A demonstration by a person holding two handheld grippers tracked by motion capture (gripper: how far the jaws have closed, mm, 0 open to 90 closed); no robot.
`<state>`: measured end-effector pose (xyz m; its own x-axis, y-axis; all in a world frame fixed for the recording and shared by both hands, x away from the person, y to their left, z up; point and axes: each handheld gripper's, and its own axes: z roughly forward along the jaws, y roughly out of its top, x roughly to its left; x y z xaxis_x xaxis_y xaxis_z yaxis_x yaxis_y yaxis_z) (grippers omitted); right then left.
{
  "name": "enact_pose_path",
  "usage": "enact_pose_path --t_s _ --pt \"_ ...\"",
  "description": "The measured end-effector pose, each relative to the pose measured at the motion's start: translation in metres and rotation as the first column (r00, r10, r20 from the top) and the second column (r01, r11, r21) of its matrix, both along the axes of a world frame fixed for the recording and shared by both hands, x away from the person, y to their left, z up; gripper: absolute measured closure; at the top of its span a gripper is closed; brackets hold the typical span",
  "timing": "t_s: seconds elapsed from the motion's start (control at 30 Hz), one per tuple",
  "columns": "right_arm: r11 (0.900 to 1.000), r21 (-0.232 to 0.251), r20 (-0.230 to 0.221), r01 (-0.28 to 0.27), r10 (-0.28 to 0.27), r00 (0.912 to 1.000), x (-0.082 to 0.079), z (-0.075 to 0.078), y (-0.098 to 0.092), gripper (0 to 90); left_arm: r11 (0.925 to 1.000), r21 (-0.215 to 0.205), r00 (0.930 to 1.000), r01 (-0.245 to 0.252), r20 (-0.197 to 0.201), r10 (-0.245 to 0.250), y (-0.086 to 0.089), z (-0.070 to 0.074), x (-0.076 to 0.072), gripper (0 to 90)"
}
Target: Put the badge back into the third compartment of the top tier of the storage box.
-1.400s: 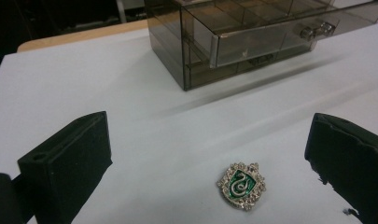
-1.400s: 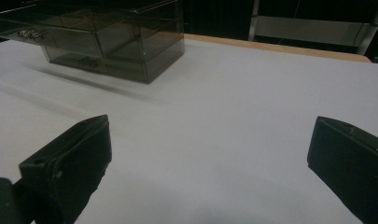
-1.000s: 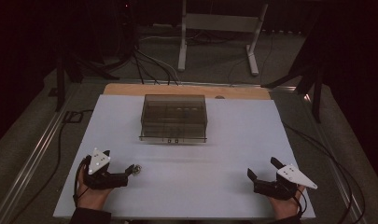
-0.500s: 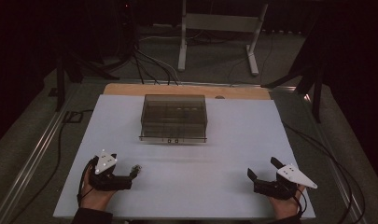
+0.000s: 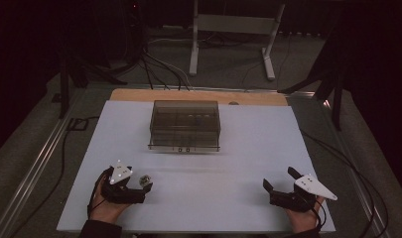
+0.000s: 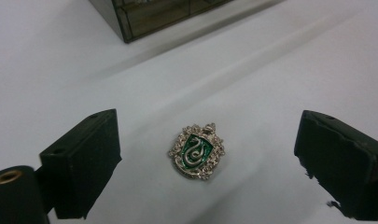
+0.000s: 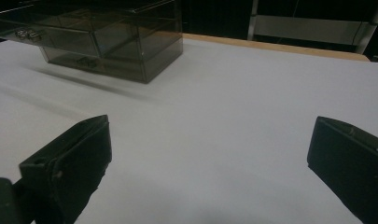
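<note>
A small silver crest badge [image 6: 197, 150] with a green enamel snake lies flat on the white table sheet [image 5: 238, 148]. It rests between the jaws of my left gripper [image 6: 207, 140], and neither pad touches it. Those jaws have just been closing a little and still stand wide. From above, the badge [image 5: 145, 179] sits at the tip of the left gripper [image 5: 143, 182], near the front left. My right gripper [image 5: 279, 178] rests at the front right, open, with only bare sheet between its jaws [image 7: 210, 140].
A smoky transparent drawer box [image 5: 185, 124] stands at the middle back of the sheet, its drawer fronts facing me. A wooden strip [image 5: 198, 95] borders the far edge. Beyond it stand a metal frame [image 5: 228, 25] and floor cables.
My left gripper has edged right toward the badge, which now lies between its jaws. The right gripper and the box have not moved.
</note>
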<state>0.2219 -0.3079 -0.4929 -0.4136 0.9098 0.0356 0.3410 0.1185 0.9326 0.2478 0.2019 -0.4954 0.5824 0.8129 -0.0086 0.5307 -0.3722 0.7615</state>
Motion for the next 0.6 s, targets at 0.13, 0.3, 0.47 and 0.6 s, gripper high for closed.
enact_pose_path --t_s 0.13,0.3,0.47,0.6 --pt "1.0 0.0 0.001 0.001 -0.001 1.0 0.0 0.0 0.0 0.0 1.0 0.0 0.9998 0.009 -0.016 -0.009 -0.003 -0.004 0.001 16.4" --pt "1.0 0.001 0.0 0.001 -0.001 1.0 0.0 0.0 0.0 0.0 0.9995 0.011 0.9987 0.031 -0.04 -0.03 -0.007 -0.009 0.004 25.7" --pt "1.0 0.001 0.001 0.003 -0.003 1.0 0.0 0.0 0.0 0.0 0.9986 0.029 0.9971 0.046 -0.063 -0.044 -0.011 -0.013 0.008 38.4" --pt "1.0 0.001 0.002 0.002 -0.002 1.0 0.0 0.0 0.0 0.0 0.9977 0.047 0.9959 0.048 -0.079 -0.045 -0.012 -0.016 0.011 45.6"
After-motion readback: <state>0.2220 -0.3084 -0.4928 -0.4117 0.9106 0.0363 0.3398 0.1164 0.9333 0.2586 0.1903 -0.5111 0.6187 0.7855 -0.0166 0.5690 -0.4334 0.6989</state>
